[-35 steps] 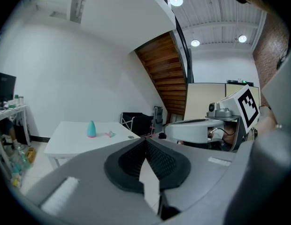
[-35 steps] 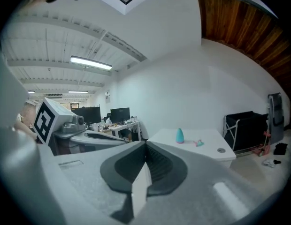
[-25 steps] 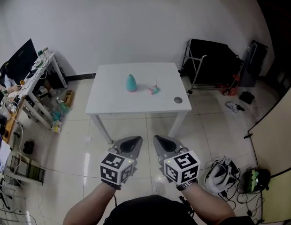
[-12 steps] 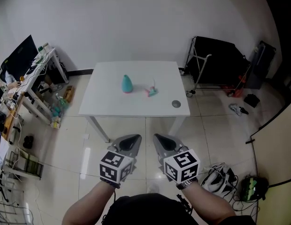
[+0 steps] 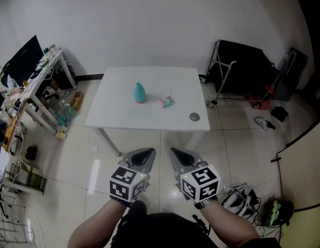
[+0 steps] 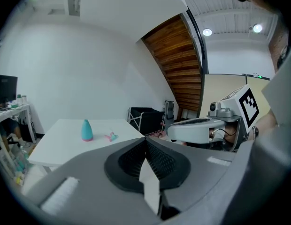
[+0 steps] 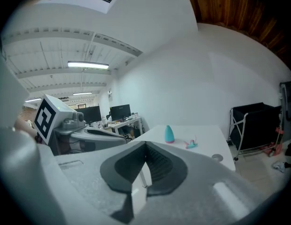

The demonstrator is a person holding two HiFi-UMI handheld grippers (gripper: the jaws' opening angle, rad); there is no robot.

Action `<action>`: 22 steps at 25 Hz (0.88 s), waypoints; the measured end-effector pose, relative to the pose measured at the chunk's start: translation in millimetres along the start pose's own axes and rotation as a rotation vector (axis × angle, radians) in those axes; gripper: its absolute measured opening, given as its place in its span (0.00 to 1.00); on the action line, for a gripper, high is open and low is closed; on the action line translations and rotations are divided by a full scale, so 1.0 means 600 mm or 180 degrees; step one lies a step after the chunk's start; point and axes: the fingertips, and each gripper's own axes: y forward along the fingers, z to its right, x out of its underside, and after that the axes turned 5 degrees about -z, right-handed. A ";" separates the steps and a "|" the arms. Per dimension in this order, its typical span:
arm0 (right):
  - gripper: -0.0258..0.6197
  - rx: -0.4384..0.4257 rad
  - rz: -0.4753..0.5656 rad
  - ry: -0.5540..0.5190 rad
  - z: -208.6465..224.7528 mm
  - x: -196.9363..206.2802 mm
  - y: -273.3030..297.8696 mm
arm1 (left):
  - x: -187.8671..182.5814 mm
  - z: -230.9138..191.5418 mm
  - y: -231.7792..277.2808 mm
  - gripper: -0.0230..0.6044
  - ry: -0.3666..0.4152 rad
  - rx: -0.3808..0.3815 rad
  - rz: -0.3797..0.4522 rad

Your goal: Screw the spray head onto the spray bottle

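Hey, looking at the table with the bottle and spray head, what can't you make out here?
Spray bottle, head view: too small to see its neck or thread.
Spray head, all views: too small to tell nozzle from tube.
Grey round thing near the table corner: too small to identify.

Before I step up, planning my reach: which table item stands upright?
The teal bottle; the spray head lies beside it, the grey disc lies flat.

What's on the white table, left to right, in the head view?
teal bottle → spray head → small grey disc
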 end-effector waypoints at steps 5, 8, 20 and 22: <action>0.03 0.0067 -0.0021 -0.0013 0.012 -0.009 0.016 | -0.007 -0.017 0.017 0.06 -0.0015 0.0073 0.0009; 0.03 0.0124 -0.0026 -0.0015 0.020 -0.019 0.034 | -0.014 -0.034 0.027 0.06 -0.0011 0.0131 0.0005; 0.03 0.0394 -0.0083 0.0060 0.042 -0.056 0.141 | -0.039 -0.137 0.067 0.06 0.0053 0.0397 -0.0044; 0.03 0.0439 -0.0100 0.0072 0.045 -0.062 0.158 | -0.044 -0.153 0.072 0.06 0.0057 0.0448 -0.0063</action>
